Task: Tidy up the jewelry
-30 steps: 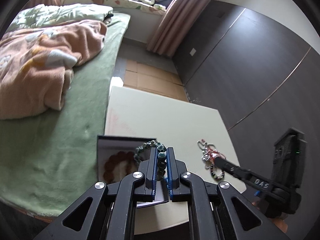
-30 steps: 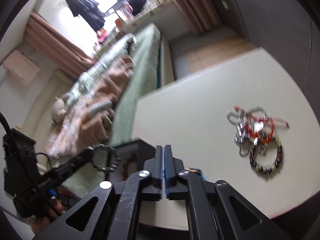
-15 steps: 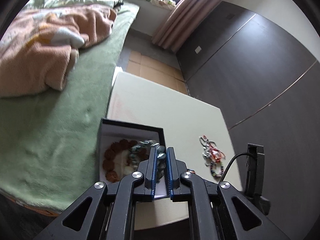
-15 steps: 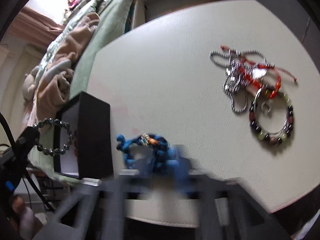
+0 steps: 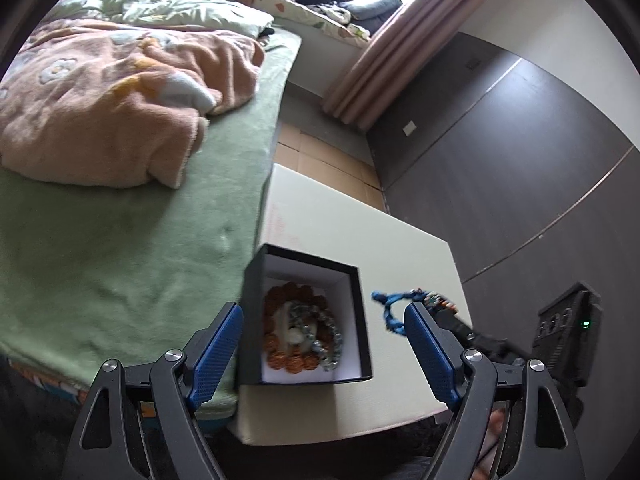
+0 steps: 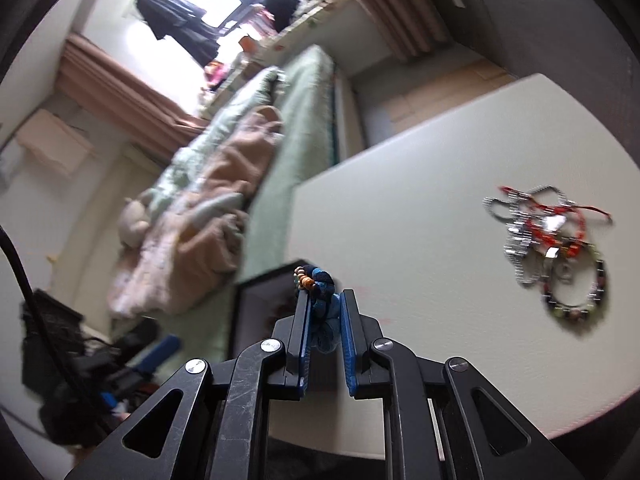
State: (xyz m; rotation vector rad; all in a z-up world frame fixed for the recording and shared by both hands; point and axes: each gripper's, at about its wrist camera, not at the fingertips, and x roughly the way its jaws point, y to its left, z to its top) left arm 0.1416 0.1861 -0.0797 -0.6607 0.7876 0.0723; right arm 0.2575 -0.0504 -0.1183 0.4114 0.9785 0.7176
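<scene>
- Black box (image 5: pixel 362 320) with white lining, near the cream table's (image 5: pixel 360 236) bed-side edge.
- Brown bead bracelet (image 5: pixel 280 296) and grey-green one (image 5: pixel 324 328) inside.
- Blue cord bracelet (image 6: pixel 322 284) — orange beads.
- Blue pads (image 5: pixel 216 344).
- Green bedspread (image 5: pixel 120 256); peach floral blanket (image 5: pixel 100 100).

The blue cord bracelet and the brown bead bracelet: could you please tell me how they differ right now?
The blue cord bracelet is woven cord, pinched between the right gripper's jaws above the white table. The brown bead bracelet is a ring of round beads, lying flat inside the black box with a grey-green bead bracelet on it. Both are bracelets.
</scene>
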